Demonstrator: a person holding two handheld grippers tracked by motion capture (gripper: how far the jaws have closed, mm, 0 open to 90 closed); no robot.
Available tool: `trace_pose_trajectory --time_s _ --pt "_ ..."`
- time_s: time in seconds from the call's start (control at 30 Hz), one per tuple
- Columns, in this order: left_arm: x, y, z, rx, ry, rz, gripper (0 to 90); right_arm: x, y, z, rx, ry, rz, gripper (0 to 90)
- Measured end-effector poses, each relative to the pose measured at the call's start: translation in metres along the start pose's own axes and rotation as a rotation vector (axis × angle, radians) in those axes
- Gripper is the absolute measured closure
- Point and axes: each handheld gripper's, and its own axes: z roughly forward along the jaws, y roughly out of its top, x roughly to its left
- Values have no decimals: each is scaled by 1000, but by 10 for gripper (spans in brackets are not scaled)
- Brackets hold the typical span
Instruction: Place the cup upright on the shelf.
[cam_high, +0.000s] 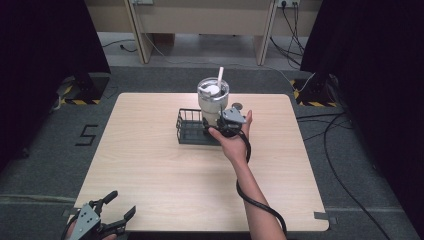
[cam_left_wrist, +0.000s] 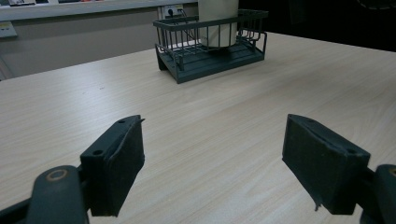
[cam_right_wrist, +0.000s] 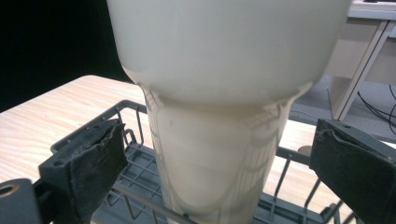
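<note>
Right tongs (cam_right_wrist: 219, 154) gape around cream tumbler (cam_right_wrist: 224, 116); glossy, tapered.

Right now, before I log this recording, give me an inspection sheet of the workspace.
Surface: pale wood table, bare apart from the items below.
Job's things: cream tumbler with a straw, standing upright in the dark wire basket.
Clutter: small round object behind the tumbler; cannot tell what.
Grippers: right gripper open, jaws either side of the tumbler, not touching; left gripper open at the near table edge.
Cables: black cable along the right forearm; loose cables on the floor.
Surroundings: grey floor, black curtains, wooden furniture behind.
</note>
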Motion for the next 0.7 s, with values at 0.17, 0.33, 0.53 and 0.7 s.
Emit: trace_pose_trajectory --time_s 0.17,0.33,0.53,0.7 --pt "0 0 0 -1 1 -1 200 -1 -4 -6 2 -1 7 46" --pt "0 0 0 0 0 0 200 -1 -7 -12 2 2 15 48" --pt "-1 1 0 -3 -2 2 199 -2 -9 -20 1 1 15 52" --pt "-2 1 0 -4 -1 4 200 0 -11 -28 3 0 21 54"
